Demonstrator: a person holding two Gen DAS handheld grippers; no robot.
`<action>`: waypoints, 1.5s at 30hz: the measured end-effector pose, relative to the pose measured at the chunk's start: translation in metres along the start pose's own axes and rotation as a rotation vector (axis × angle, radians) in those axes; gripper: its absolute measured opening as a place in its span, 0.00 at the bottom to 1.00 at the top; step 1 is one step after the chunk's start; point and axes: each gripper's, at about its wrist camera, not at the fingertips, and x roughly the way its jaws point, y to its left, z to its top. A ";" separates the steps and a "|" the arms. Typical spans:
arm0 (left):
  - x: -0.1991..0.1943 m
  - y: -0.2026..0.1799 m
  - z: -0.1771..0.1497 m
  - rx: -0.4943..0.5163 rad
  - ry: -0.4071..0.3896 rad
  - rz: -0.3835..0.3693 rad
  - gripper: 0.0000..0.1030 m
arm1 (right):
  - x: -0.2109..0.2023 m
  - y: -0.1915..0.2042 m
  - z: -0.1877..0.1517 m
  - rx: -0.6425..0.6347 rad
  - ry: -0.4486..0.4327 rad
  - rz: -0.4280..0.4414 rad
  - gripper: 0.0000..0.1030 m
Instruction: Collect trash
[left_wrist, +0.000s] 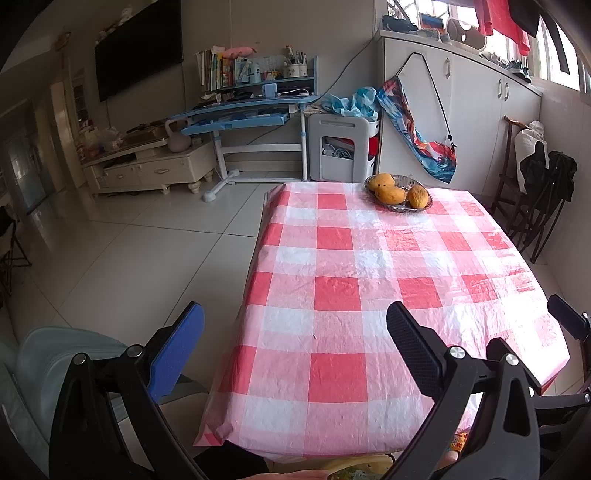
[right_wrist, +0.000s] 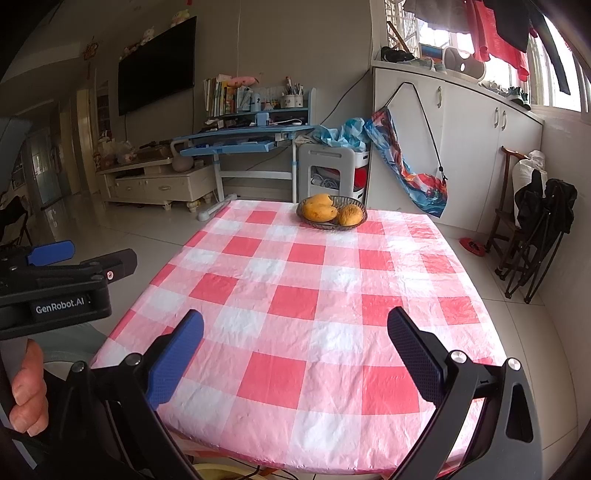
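While level above the table (right_wrist: 295, 295), both hand-held grippers gape.

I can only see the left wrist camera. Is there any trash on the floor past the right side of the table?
Observer: Maybe. The right wrist view shows a flat red object on the floor tiles, between the checked table and the dark folding chairs. I cannot tell what it is.
Child: What does my left gripper look like from outside?
Observer: The left gripper is off the table's left edge, with "GenRobot.AI" printed on its body.
Child: Is the other one open?
Observer: Yes, the right gripper is open above the tablecloth, holding nothing.
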 end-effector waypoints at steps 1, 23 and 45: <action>0.000 0.000 0.000 0.001 0.000 0.000 0.93 | 0.000 0.000 0.000 0.000 0.000 0.000 0.92; 0.000 0.000 0.000 0.002 0.001 0.000 0.93 | 0.002 0.000 -0.002 -0.005 0.013 0.007 0.92; 0.000 -0.001 0.000 0.003 0.001 0.002 0.93 | 0.004 0.001 -0.003 -0.010 0.017 0.011 0.92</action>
